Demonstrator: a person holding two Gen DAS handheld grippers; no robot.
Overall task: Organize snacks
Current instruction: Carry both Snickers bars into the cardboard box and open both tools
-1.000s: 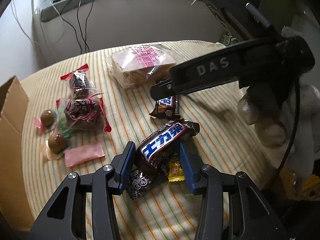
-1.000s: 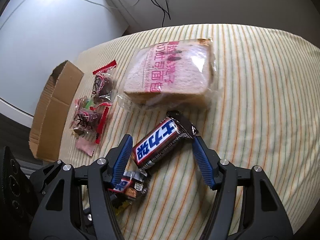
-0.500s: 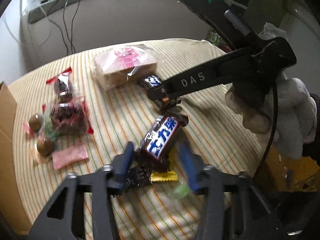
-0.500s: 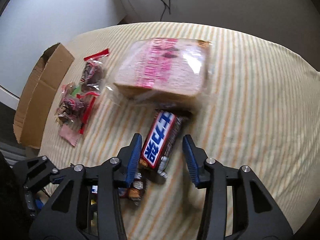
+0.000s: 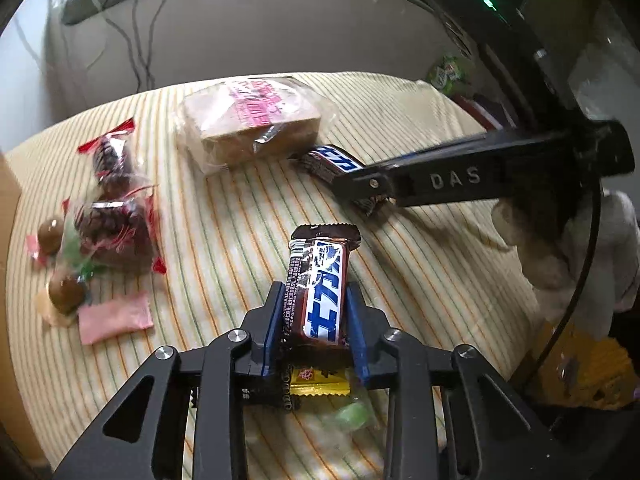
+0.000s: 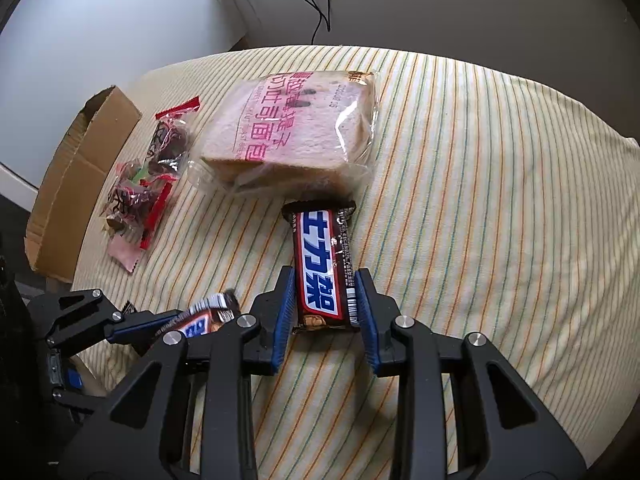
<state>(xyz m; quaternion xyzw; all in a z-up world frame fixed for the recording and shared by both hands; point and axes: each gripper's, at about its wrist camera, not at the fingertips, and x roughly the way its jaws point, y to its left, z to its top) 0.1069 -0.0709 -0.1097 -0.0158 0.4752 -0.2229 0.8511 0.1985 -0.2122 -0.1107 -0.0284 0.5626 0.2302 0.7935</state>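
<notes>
Both claws have a chocolate bar apiece: the left gripper (image 5: 314,326) is closed snugly on one bar (image 5: 320,292), lifted over a few small candies (image 5: 320,386), and the right gripper (image 6: 325,312) has its blue pads against the sides of a second bar (image 6: 323,268), though whether that one is off the cloth I cannot tell

Taking the bread pack (image 6: 292,132) as landmark and going from big to small: the cardboard box (image 6: 76,184) stands well to its left at the edge of the striped tablecloth (image 6: 480,200), and its inside is hidden; the right-hand bar's far end lies just in front of the bread; the red-trimmed candy bags (image 6: 152,172) sit between bread and box; two brown wrapped balls (image 5: 52,236) and a pink sachet (image 5: 114,318) lie nearer the box

By my reading the sorting is at an early stage: bread, bags and loose sweets are ungathered, and only the two bars are in hand
</notes>
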